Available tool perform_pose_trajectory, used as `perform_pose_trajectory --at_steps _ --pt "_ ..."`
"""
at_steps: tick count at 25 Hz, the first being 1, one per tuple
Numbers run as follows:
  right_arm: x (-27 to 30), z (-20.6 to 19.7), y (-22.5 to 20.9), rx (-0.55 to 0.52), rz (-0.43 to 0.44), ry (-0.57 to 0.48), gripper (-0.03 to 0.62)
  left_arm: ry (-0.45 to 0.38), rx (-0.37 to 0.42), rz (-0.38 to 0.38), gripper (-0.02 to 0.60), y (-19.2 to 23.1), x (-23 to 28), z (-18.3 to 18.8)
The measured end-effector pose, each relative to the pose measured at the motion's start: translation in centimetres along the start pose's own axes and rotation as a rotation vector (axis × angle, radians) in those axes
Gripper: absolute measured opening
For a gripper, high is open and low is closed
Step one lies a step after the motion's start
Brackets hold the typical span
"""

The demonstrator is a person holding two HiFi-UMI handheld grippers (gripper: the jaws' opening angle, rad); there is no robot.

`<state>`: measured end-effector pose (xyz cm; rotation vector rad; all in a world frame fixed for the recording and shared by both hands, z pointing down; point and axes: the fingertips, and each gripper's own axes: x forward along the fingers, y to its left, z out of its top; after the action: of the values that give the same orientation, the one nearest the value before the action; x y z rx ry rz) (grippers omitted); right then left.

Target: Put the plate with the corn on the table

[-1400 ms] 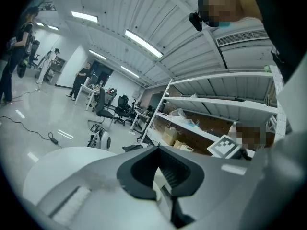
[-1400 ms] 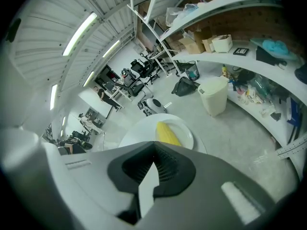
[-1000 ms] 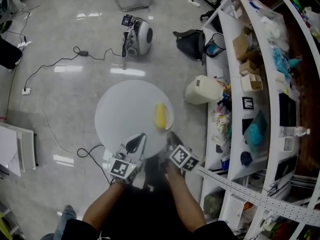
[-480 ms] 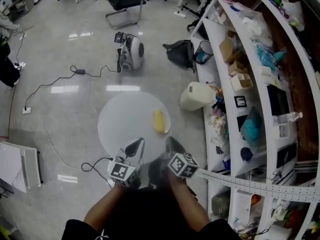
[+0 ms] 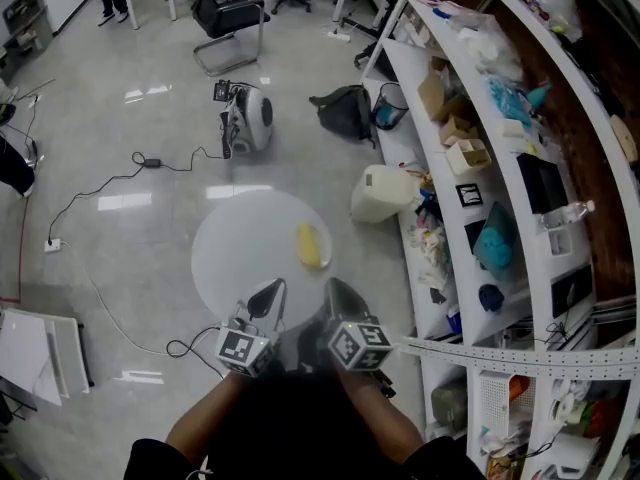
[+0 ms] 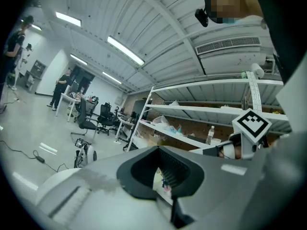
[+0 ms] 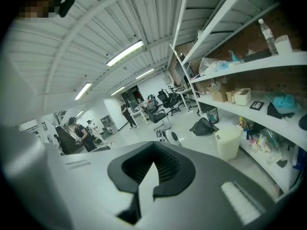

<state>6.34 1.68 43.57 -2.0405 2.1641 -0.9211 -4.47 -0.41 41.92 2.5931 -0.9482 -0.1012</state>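
Note:
A yellow corn cob (image 5: 309, 245) lies on a white plate (image 5: 324, 252) at the right side of the round white table (image 5: 235, 253). Both grippers hover near my body over the table's near edge, well short of the plate. My left gripper (image 5: 271, 291) is shut with nothing in it, and its own view looks level across the room past its jaws (image 6: 162, 178). My right gripper (image 5: 333, 290) is also shut and empty, its jaws (image 7: 149, 177) closed in its own view. The right gripper's marker cube (image 6: 251, 123) shows in the left gripper view.
Curved white shelves (image 5: 470, 118) with boxes, toys and a bottle run along the right. On the floor are a white canister (image 5: 382, 193), a black bag (image 5: 342, 110), a small white machine (image 5: 246, 116) and cables (image 5: 120, 178). Office chairs (image 5: 228, 13) stand far back.
Both grippers have risen and pulled back toward my body, away from the plate. The head view has tilted up, so the table looks smaller and more of the room shows.

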Motion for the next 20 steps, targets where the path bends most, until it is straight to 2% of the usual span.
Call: perform_pose_trajectory --at_steps 4,20 --pt "-1.6 0.6 0.7 -0.049 0.017 -0.026 0.009 -0.017 0.014 -0.019 0.005 -1.1 -0.1 1.0" --pt "-3.3 0.2 1.6 -0.061 0.063 -0.067 0.008 0.011 0.038 -0.051 0.005 -2.5 -0.2 0.3"
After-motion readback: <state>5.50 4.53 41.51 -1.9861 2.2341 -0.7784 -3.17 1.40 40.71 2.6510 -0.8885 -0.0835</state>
